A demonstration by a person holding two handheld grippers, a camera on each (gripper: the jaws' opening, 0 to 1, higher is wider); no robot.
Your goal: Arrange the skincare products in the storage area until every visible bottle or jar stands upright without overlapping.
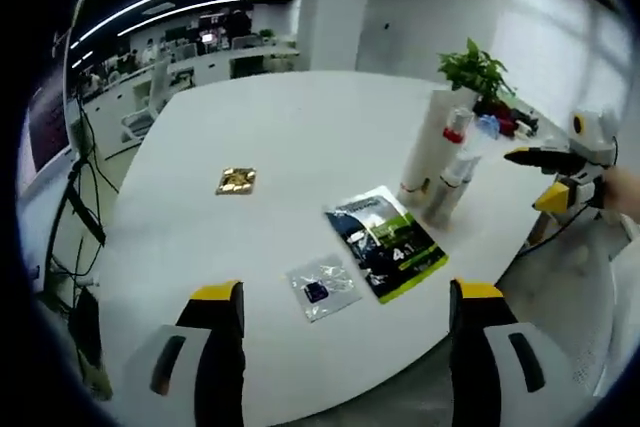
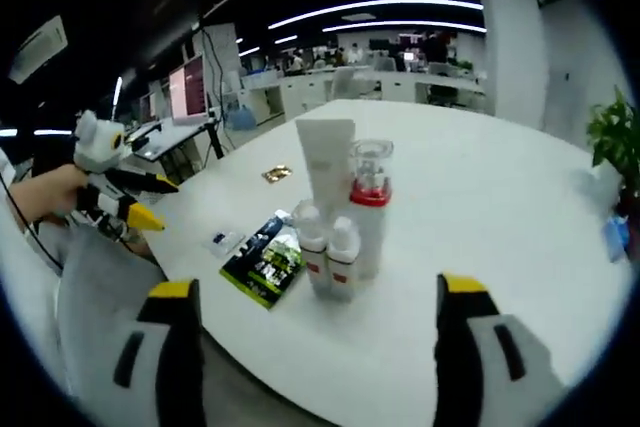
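Open-plan office behind, white round table (image 1: pixel 300 147) in front; on it, left to right in the left gripper view: gold foil sachet (image 1: pixel 237 181), clear packet (image 1: pixel 322 287), green-and-black leaflet (image 1: pixel 385 242), then upright skincare cluster — tall white tube (image 2: pixel 326 162), red-collared bottle (image 2: pixel 371 207), two small white bottles (image 2: pixel 327 255) — touching side by side; potted plant (image 1: pixel 475 72) beyond. Left gripper (image 1: pixel 345 302) spread wide, holding nothing; right gripper (image 2: pixel 315 297) likewise wide, empty, facing the cluster.

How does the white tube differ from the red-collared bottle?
The white tube is opaque, flat and wide-topped, and it rises higher; the red-collared bottle is round, with a clear cap. The tube stands behind the two small bottles, the red-collared bottle to their right. Both stand upright, close together on the table.
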